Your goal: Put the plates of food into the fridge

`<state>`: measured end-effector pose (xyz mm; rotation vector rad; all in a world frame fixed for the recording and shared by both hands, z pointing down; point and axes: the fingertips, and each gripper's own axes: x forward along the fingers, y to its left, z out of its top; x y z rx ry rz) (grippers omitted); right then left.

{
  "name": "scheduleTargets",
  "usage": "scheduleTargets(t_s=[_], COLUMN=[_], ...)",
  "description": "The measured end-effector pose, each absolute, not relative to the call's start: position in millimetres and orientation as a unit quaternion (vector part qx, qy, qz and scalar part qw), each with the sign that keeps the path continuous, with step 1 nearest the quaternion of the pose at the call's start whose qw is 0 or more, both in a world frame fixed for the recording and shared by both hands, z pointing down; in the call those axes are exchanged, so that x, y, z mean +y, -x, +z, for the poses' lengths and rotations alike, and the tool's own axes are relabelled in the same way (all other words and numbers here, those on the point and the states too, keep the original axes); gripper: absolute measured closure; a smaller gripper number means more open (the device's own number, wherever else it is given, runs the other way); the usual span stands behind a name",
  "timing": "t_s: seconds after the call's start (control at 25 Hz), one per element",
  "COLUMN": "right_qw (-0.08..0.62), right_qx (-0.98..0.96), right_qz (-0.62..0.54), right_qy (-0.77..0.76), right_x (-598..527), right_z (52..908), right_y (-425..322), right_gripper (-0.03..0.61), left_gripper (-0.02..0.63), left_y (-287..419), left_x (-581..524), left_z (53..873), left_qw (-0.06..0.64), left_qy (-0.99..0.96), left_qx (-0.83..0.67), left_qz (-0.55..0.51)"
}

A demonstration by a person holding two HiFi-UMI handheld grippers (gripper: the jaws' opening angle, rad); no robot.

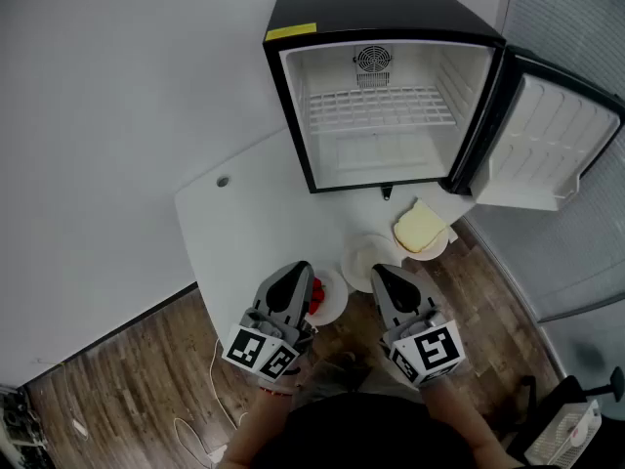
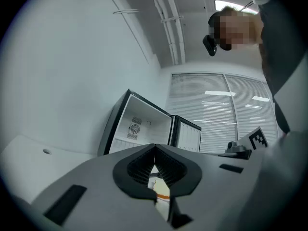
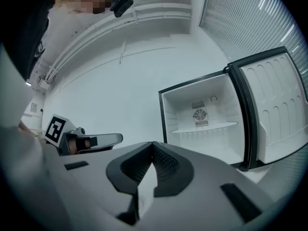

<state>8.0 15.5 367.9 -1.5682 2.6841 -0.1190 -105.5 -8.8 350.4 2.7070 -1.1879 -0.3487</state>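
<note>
1. The left gripper [image 1: 298, 268] is seen with its jaws pressed together and nothing pinched. The right gripper [image 1: 383, 272] is likewise closed and empty.
2. The plate of red food [image 1: 338, 307] lies at 3 o'clock of the left tip, partly under it. A pale plate [image 1: 359, 260], whose load cannot be made out, sits at 11 o'clock of the right tip. The plate with the bread slice [image 1: 438, 247] lies at 1 o'clock, further out. None is in the fridge yet.
3. If a rim is met with closed jaws, a plate is likely to be shoved across the white table [image 1: 249, 213].
4. If only a thin rim is pinched, a plate may be tipped and its food shed.
5. The open fridge [image 1: 376, 8] stands at 12 o'clock, its door [image 1: 552, 145] at 2 o'clock. A plate could be caught on the wire shelf [image 1: 381, 107] or the frame.
</note>
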Motion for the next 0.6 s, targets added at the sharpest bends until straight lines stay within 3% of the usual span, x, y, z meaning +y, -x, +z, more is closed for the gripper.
scheduleTargets(t_s=[0.6], right_qw=[0.001], right_qx=[0.869], right_qz=[-0.029], right_qy=[0.495], right_x=[12.6], right_z=[372.9], right_y=[-2.6], right_gripper=[0.574], left_gripper=[0.604], left_y=[101.6], left_x=[-17.4], left_z=[363.0], left_qw=[0.097], left_qy=[-0.903], left_qx=[-0.402], left_qz=[-0.115])
